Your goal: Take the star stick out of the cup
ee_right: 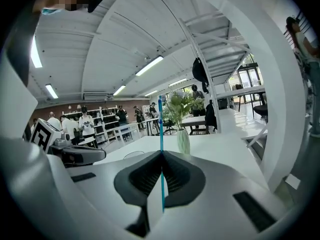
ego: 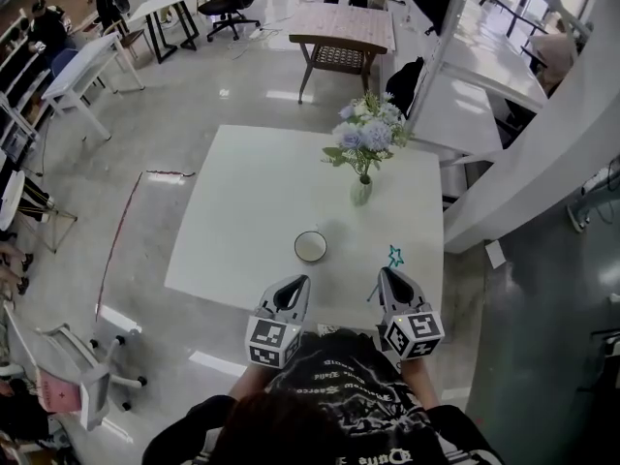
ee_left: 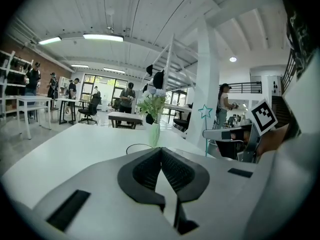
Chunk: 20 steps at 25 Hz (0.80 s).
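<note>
A thin blue star stick stands clear of the white cup, off to the cup's right, with its star on top. My right gripper is shut on the shaft; in the right gripper view the stick rises upright from between the closed jaws. My left gripper hovers just in front of the cup, shut with nothing in it, its pads meeting in the left gripper view. That view also shows the cup's rim and the star.
A glass vase of pale flowers stands on the white table behind the cup. Past the table's far edge is a wooden table. A white beam runs along the right. People stand far off.
</note>
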{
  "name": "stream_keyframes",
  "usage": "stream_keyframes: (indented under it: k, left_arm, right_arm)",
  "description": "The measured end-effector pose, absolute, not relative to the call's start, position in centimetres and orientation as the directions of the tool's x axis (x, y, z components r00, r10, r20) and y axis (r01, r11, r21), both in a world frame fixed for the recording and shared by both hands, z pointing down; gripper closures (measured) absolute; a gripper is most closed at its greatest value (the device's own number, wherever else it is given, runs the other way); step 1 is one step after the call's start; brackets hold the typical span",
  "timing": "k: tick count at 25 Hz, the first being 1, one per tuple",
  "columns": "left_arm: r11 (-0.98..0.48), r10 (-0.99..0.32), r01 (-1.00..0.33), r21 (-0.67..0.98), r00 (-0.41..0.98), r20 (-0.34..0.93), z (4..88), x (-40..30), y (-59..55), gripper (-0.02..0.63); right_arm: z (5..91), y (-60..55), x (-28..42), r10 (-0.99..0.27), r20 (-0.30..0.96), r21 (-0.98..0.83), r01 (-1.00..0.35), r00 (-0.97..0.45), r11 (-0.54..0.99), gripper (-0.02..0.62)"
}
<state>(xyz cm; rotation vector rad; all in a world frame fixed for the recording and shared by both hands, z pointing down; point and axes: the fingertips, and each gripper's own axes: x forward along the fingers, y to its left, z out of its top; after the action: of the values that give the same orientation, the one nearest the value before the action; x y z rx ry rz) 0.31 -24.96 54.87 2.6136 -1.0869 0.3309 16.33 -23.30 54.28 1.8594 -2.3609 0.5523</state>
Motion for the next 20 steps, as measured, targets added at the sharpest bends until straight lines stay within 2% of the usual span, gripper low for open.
stream_keyframes:
  k: [20]
  left_arm:
    - [-0.653, -0.638, -0.721, 0.231, 0.688, 0.345, 56.4, 0.3, -25.5, 0.586]
  right_arm:
    - [54.8, -23.4, 15.9, -0.920, 0.293, -0.239, -0.952, -0.260, 0.193, 0.588]
